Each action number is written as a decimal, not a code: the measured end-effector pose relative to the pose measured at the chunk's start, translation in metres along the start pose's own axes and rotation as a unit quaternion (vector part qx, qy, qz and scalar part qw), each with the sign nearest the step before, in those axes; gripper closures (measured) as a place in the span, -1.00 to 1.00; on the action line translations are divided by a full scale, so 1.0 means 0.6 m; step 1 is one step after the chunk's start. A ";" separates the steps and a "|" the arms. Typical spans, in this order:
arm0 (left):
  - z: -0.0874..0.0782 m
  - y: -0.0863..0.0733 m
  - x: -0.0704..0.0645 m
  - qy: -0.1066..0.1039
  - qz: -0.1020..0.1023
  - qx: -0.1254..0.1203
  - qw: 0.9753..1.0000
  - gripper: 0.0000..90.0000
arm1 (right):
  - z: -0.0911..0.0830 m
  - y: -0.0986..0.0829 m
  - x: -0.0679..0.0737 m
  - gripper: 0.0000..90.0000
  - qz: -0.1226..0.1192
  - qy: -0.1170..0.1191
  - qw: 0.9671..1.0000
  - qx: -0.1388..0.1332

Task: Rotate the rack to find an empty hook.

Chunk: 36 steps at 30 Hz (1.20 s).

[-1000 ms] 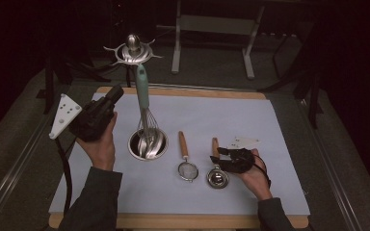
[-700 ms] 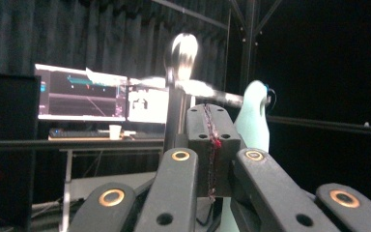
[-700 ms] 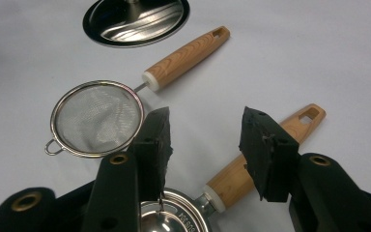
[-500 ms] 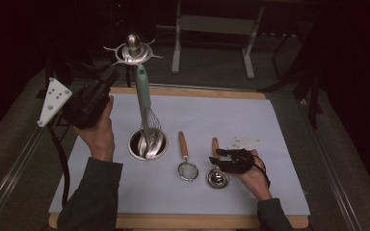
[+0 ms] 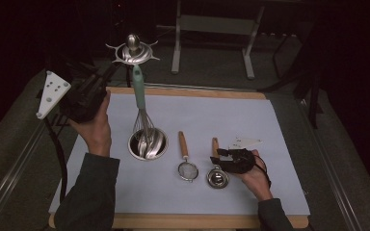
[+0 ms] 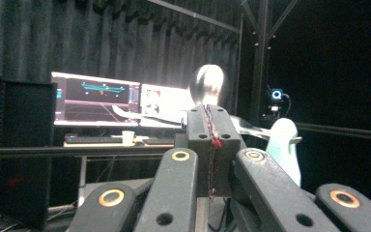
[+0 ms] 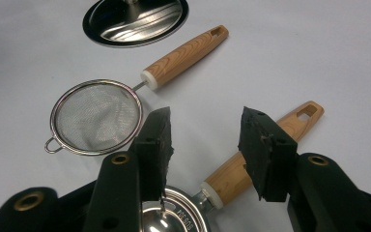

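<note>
Right gripper sat low over the white mat, jaws apart, straddling the wooden handle of the metal measuring scoop. In the right gripper view the handle ran between the two black jaws, not touched by either as far as visible; the scoop bowl lay right at the bottom edge under the jaws.

Mesh strainer with a wooden handle lay flat just left of the scoop, roughly parallel, apart from it. Same strainer showed beyond the left jaw in the right gripper view, untouched.

Left gripper was raised over the mat's far-left corner, pointing toward the steel stand top. Left gripper view: jaws pressed together, nothing between them, aimed level at the round steel knob; mint-green whisk handle visible to the right of the jaws.

Whisk stood upright with its wires in the steel base bowl, handle top reaching up to the stand top. Whether it hung from the stand couldn't be told. Steel bowl also visible at the top of the right gripper view.
</note>
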<state>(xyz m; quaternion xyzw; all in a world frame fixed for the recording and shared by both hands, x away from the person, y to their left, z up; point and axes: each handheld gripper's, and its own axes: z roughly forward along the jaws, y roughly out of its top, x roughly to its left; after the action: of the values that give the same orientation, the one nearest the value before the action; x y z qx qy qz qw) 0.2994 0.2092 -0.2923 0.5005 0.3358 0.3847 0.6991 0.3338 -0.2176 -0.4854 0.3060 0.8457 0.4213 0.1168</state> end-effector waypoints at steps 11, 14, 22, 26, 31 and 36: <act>0.016 0.004 0.022 0.024 -0.004 0.012 1.000 1.00 | -0.001 -0.001 -0.001 0.21 0.000 0.000 1.000 0.000; 0.022 0.005 0.027 0.030 -0.004 0.015 0.999 1.00 | -0.002 -0.001 -0.002 0.21 0.000 0.000 1.000 -0.001; 0.039 0.004 0.040 0.043 -0.023 0.018 0.999 1.00 | -0.003 -0.001 -0.003 0.21 0.002 -0.001 1.000 -0.001; 0.041 0.003 0.044 0.045 -0.029 0.018 0.998 1.00 | -0.005 -0.001 -0.004 0.21 0.002 -0.001 1.000 -0.003; 0.047 0.003 0.047 0.046 -0.028 0.027 0.998 1.00 | -0.006 -0.001 -0.004 0.21 0.002 -0.002 1.000 -0.003; 0.049 0.004 0.049 0.046 -0.024 0.032 0.998 1.00 | -0.005 -0.002 -0.005 0.21 0.003 -0.002 1.000 -0.002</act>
<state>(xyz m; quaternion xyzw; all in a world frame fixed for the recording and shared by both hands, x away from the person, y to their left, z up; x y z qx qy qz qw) 0.3380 0.2226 -0.2845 0.4965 0.3918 0.3795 0.6753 0.3340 -0.2219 -0.4843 0.3090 0.8437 0.4227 0.1182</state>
